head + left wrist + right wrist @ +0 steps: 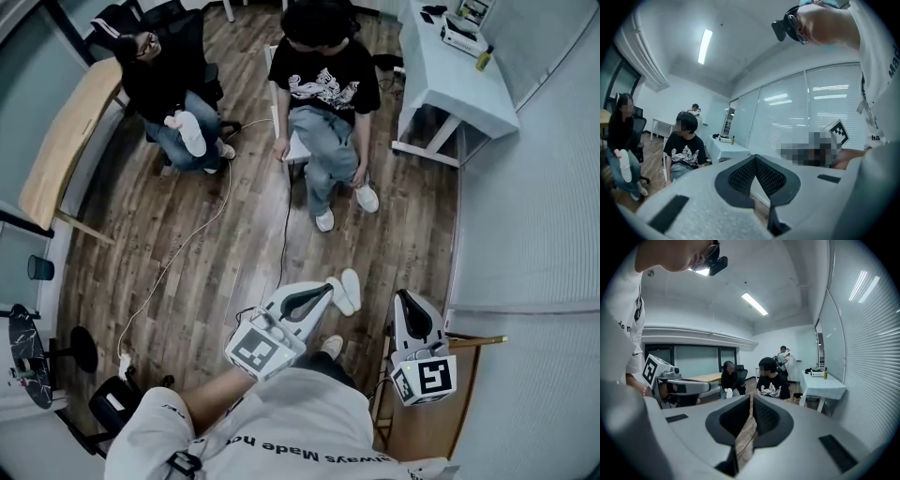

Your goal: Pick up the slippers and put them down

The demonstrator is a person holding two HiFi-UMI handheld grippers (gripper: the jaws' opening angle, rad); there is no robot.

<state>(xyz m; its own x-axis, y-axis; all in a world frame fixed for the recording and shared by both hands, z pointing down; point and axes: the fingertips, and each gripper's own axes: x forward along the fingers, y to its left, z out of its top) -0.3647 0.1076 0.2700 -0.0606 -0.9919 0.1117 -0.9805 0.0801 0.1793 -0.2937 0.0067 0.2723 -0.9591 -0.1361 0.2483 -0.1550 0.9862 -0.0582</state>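
Note:
A pair of white slippers [345, 291] lies side by side on the wooden floor, just past the tip of my left gripper [327, 291]. That gripper is held up in the air, shut, with nothing between its pads [754, 157]. My right gripper [401, 296] is raised beside it, near the wall. Its jaws are shut too, with nothing in them [751, 397]. Another white slipper [192, 131] is in the hand of a seated person at the back left; it also shows as a slipper [624, 165] in the left gripper view.
Two people sit on chairs ahead, one in a black printed shirt [323, 80]. A white table [450, 75] stands at the back right and a wooden desk [66, 141] at the left. A cable [187, 244] runs across the floor. A wooden stand [431, 422] sits by the right wall.

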